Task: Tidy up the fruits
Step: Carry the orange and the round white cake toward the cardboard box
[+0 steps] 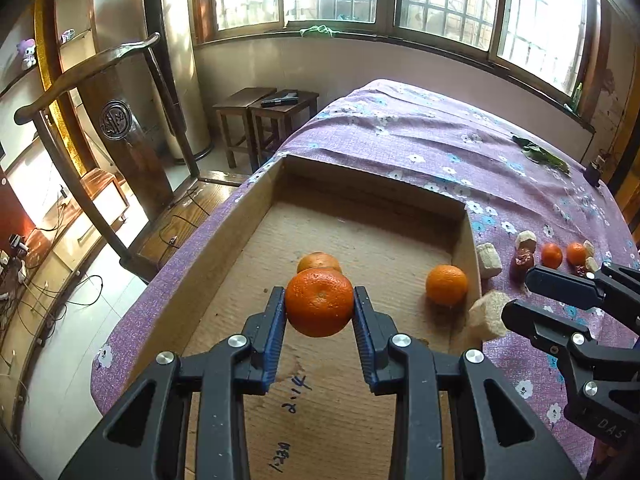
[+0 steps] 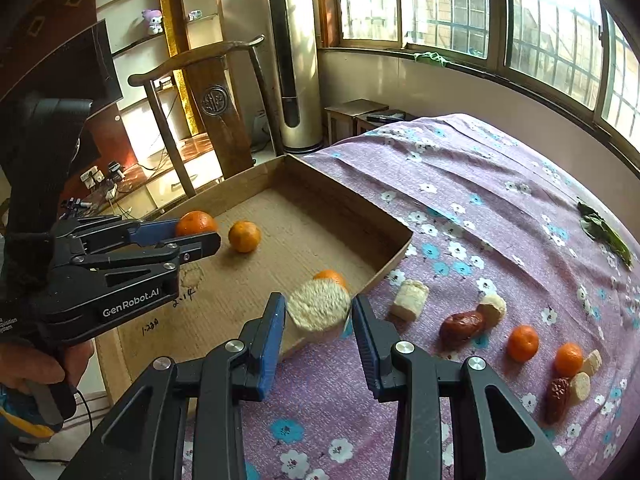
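My left gripper (image 1: pixel 319 294) is shut on an orange tangerine (image 1: pixel 319 308), held above the floor of a shallow cardboard tray (image 1: pixel 256 208). Two more tangerines (image 1: pixel 319 262) (image 1: pixel 446 285) lie in the tray. My right gripper (image 2: pixel 319 300) is shut on a pale corn-cob chunk (image 2: pixel 319 312), held over the tray's near right corner. In the right wrist view, the left gripper (image 2: pixel 198 234) with its tangerine (image 2: pixel 196 223) is at the left. Loose on the purple cloth (image 2: pixel 460 184) are two small tangerines (image 2: pixel 523 343) (image 2: pixel 569 359), two red dates (image 2: pixel 462 327) (image 2: pixel 557 398) and several corn chunks (image 2: pixel 410 295).
A green leaf (image 2: pixel 604 234) lies far right on the cloth. Left of the table stand a wooden chair (image 1: pixel 120 128), two stools (image 1: pixel 264 120) and a tall floor unit (image 2: pixel 290 60). The table edge drops off just left of the tray. A hand (image 2: pixel 36 364) grips the left tool.
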Motion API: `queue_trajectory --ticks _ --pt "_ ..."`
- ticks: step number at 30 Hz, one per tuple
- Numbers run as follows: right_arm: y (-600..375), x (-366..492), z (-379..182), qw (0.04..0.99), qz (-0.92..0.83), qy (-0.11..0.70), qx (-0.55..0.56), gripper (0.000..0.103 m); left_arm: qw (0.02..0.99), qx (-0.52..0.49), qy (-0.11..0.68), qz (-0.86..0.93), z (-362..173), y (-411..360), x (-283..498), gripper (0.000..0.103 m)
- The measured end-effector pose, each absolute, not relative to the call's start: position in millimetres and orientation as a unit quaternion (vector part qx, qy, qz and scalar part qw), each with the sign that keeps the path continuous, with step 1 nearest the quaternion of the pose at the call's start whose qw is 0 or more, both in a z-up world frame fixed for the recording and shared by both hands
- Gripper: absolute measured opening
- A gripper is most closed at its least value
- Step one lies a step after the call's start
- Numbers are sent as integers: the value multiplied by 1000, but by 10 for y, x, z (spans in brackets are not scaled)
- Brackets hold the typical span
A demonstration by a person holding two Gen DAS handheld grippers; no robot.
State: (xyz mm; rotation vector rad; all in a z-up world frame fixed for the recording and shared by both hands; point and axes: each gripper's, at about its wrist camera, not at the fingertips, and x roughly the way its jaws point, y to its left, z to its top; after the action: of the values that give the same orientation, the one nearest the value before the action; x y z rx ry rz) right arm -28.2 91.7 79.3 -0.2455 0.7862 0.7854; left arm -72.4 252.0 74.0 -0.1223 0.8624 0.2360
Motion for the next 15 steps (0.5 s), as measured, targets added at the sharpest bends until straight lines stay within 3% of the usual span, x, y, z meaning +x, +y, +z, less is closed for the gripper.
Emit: queue_trajectory --ticks 7,15 --pt "1119 -256 710 832 384 379 -127 38 893 -74 428 121 639 2674 -696 32" --pt "638 -111 704 841 352 394 -115 38 893 -75 429 114 616 2674 -670 32"
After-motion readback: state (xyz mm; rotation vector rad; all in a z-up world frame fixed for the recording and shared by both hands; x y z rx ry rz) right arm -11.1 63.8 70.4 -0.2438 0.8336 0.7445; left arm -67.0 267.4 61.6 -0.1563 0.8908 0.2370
